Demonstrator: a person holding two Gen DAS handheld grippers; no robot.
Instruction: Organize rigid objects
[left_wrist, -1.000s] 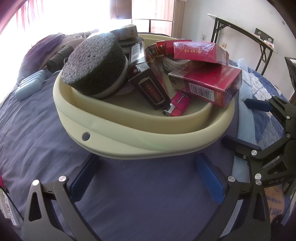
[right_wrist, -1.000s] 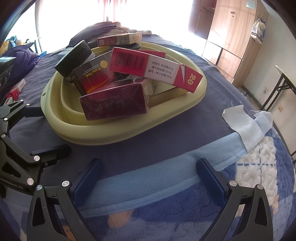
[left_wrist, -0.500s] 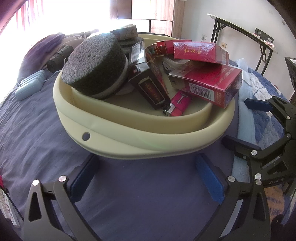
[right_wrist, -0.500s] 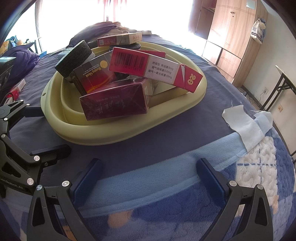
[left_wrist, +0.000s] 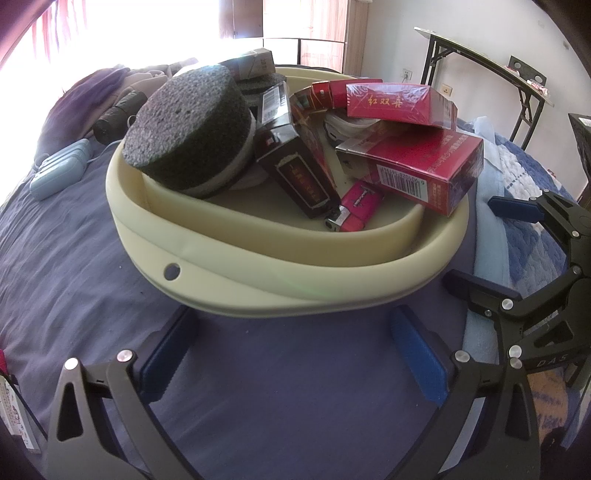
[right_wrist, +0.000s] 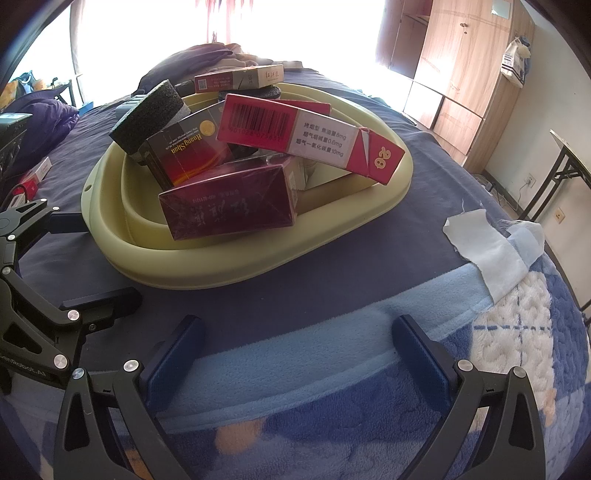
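Both grippers, left gripper (left_wrist: 291, 350) and right gripper (right_wrist: 295, 354), spread wide and empty over the bed (left_wrist: 74, 258). Boxes piled in basin (left_wrist: 258, 288); grab the overhanging red box (left_wrist: 424, 166) first, squarely by its flat sides.

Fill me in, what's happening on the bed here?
A person holds two grippers over a blue blanket. Both the left gripper and the right gripper are open and hold nothing. In front of them sits a cream basin piled with red cigarette boxes, a dark round sponge and a pink lighter. Nothing is being gripped right now.
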